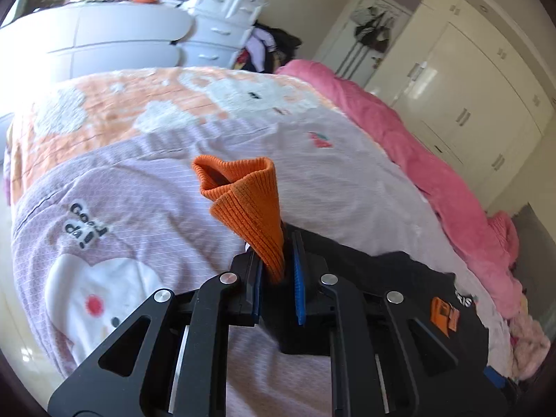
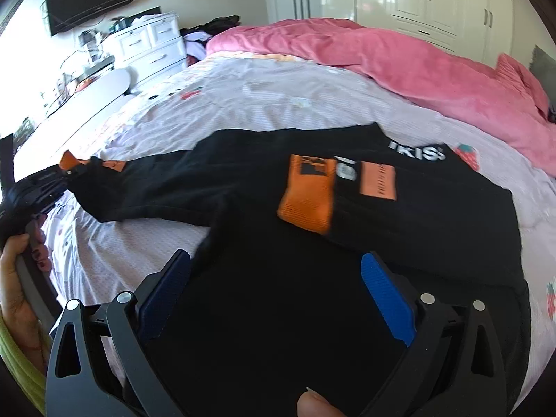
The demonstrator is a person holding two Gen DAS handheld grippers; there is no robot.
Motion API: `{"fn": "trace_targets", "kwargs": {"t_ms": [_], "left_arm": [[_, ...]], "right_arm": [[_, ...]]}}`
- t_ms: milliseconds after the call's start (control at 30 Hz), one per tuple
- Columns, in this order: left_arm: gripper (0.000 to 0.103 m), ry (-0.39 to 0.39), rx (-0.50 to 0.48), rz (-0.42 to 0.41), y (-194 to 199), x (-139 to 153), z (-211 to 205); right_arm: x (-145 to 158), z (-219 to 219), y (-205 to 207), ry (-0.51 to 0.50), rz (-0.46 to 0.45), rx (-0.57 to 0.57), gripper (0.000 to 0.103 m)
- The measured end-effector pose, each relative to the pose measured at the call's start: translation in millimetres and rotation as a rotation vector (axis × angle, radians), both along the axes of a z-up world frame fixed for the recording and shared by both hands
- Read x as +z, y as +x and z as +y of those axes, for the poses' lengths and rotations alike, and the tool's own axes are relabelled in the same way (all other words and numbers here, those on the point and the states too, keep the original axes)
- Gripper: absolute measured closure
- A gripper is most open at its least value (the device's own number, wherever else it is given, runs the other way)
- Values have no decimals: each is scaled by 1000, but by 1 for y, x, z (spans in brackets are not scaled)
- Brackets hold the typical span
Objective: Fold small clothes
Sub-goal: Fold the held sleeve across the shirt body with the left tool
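Left gripper (image 1: 276, 271): jaws closed on the orange ribbed cuff (image 1: 243, 201) of the black sweater (image 2: 278, 243), cuff lifted off the bed (image 1: 146, 187). That sleeve (image 2: 146, 187) runs along the bed from the sweater's body toward the bed's left edge, so its long axis points at the left gripper.

Right gripper (image 2: 274, 299): jaws wide open, empty, over the sweater's near hem; the other sleeve's orange cuff (image 2: 305, 194) is folded onto the chest.

Judgement: the left gripper does the sleeve fold, carrying the cuff inward along that axis.
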State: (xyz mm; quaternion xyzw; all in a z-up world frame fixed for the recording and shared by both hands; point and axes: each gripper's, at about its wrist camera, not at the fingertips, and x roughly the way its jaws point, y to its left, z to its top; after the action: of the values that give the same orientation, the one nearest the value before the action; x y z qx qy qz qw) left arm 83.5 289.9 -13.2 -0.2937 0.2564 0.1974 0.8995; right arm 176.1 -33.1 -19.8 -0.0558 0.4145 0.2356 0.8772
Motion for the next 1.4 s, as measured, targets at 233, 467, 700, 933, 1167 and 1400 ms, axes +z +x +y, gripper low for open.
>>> {"fn": "trace_targets", "kwargs": {"t_ms": [233, 467, 700, 933, 1167, 1400], "left_arm": [[96, 73, -153, -16, 14, 18, -56], [96, 117, -301, 17, 34, 16, -117], [96, 137, -430, 64, 58, 7, -172], [96, 104, -552, 89, 84, 0, -214], [92, 102, -678, 104, 87, -12, -224], [75, 97, -648, 96, 83, -6, -199]], "right_arm": [[-3, -54, 3, 53, 12, -103, 5], [-12, -107, 10, 138, 47, -212, 5], [-9, -143, 17, 199, 51, -285, 5], [-9, -159, 20, 222, 62, -312, 5], [-15, -152, 21, 194, 68, -313, 5], [-24, -124, 21, 147, 89, -283, 5]]}}
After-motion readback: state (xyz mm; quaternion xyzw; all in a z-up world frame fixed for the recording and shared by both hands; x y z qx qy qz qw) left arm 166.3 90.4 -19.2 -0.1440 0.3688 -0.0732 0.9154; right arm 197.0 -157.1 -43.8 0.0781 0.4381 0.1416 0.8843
